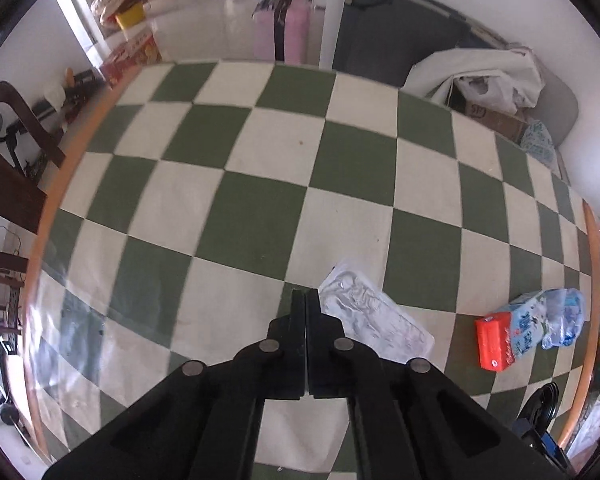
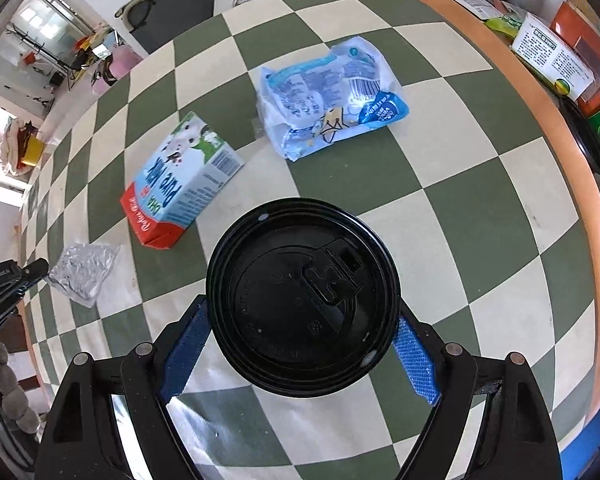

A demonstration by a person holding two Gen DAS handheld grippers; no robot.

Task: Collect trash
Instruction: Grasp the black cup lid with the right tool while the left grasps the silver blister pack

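Checkered desk (image 2: 460, 208): right tool (image 2: 300, 344) wide around lidded cup (image 2: 300, 300), light, crushable; left tool (image 1: 305, 296) closed, foil wrapper (image 1: 376, 320) at 3 o'clock.

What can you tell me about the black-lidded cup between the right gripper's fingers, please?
The cup is seen from straight above, so only its lid shows: round, black, glossy plastic with a raised rim, a moulded sip flap and a small drinking hole, all closed. It stands upright on the checked tablecloth. The right gripper straddles it, its blue pads at either side under the lid's edge. Whether the pads press on the cup's wall is hidden by the lid. The cup's body cannot be seen.
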